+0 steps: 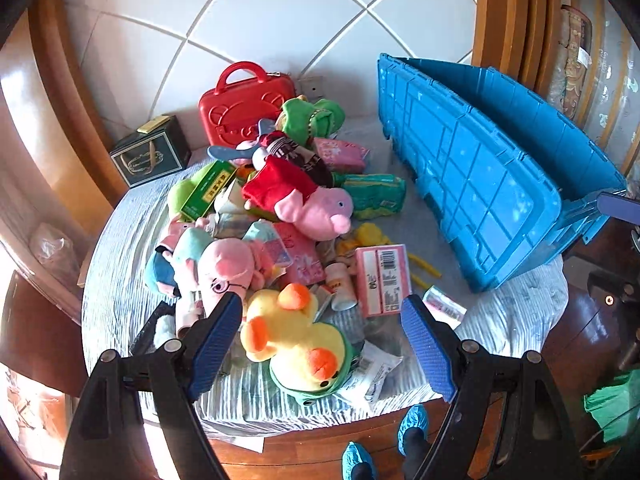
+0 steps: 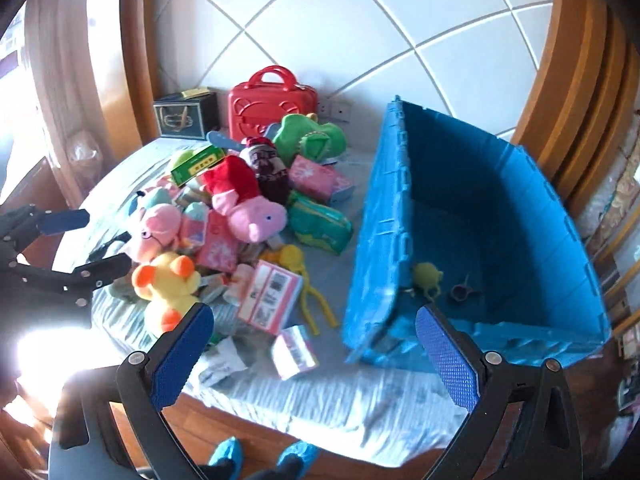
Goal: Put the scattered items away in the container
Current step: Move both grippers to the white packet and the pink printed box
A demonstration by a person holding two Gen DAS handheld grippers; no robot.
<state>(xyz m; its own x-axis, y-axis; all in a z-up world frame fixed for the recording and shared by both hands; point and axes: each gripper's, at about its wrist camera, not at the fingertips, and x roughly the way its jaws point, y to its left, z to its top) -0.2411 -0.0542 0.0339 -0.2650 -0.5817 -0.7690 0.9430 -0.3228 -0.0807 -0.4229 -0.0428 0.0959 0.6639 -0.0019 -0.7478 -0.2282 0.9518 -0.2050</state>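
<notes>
The left gripper (image 1: 322,316) points steeply downward, its two blue-padded fingers (image 1: 216,344) spread wide with nothing pressed between them. The right gripper (image 2: 314,330) tilts down at much the same angle, its blue pads (image 2: 448,356) likewise standing well apart and gripping nothing. Seen from the right wrist, the left gripper (image 2: 82,240) sits off to its left, jaws apart. Below both grippers, the person's feet in blue shoe covers (image 1: 412,424) stand side by side.
</notes>
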